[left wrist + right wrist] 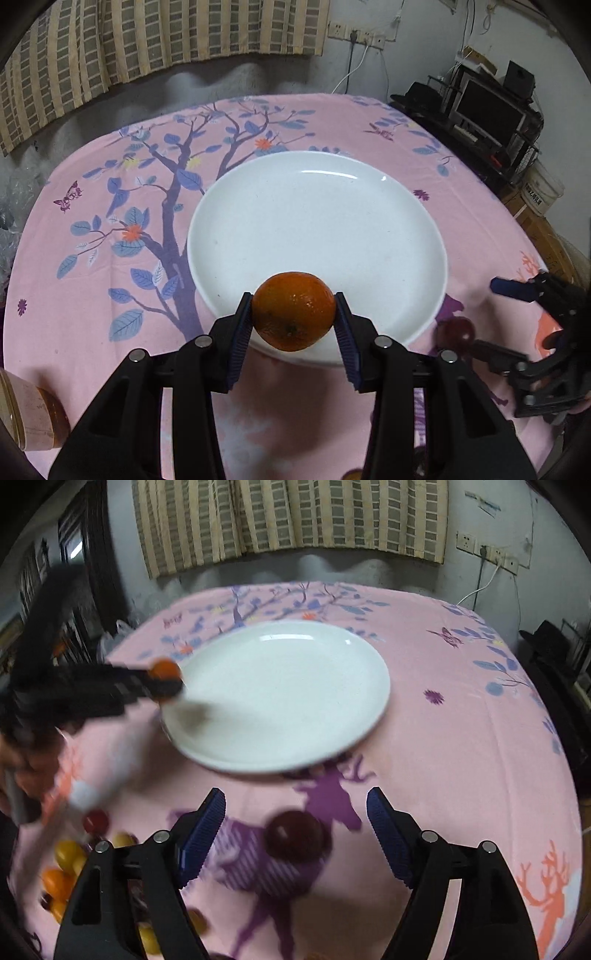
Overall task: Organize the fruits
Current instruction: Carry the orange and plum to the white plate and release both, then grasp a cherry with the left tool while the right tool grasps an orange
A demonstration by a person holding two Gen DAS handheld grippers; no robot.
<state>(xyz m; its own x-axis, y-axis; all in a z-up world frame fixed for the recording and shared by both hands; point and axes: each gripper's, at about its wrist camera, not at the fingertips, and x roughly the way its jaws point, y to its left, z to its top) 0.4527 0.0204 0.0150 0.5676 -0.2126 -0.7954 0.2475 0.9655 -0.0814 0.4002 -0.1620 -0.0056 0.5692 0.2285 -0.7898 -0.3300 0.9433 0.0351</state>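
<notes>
Left claw (293, 314) clenched on orange (293, 311) over near rim of white plate (317, 236), right claw (295, 830) released above plum (297, 836); early release risks orange rolling off.

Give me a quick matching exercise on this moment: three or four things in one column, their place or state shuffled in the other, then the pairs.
Things:
1. orange
2. plate
3. dark red fruit
4. right gripper

States:
A. lies on the pink cloth, between open fingers
B. nothing lying on it
C. clamped in the left gripper, above the plate's near rim
D. open, holding nothing

Pairs: 1-C, 2-B, 3-A, 4-D
</notes>
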